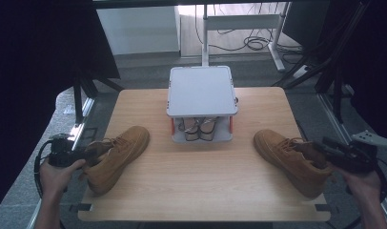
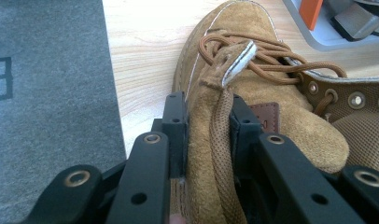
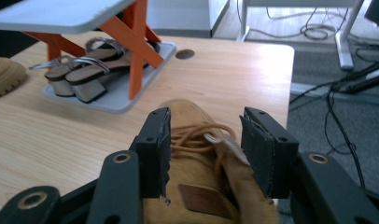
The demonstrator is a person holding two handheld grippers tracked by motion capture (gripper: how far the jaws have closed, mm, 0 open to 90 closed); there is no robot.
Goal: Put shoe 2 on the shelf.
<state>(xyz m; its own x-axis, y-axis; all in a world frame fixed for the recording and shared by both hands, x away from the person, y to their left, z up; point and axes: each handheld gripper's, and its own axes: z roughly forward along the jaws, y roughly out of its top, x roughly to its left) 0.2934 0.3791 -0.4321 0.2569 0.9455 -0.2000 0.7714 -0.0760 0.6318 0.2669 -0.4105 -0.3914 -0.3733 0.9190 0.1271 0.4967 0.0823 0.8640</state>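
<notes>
Nearest you, your left hand (image 1: 56,174) comes in at the bottom left corner of the wooden table (image 1: 191,191), holding the left gripper (image 1: 89,153); its jaws are clamped on the suede collar of the left boot (image 1: 116,156), and the left gripper view shows the collar and a brown lace pinched tight between the two black pads. That boot lies on the left part of the table, toe pointing toward the middle. Moving right, a small grey two-tier rack (image 1: 201,90) with orange legs stands at the centre rear of the table; on its lower shelf rest two heeled sandals (image 1: 199,128), side by side. Further right, the right boot (image 1: 289,160) lies on the table with its toe aimed inward. Your right gripper (image 1: 325,150) sits at its ankle opening, jaws spread apart on either side of the boot's tongue and laces, as the right gripper view shows, with your right hand (image 1: 365,183) behind it. So you have two tan boots, two sandals, one rack. The table is pale wood grain with rounded corners; grey carpet surrounds it, and beyond it stand a white desk frame (image 1: 244,21) and loose black cables (image 1: 256,43) on the floor.
</notes>
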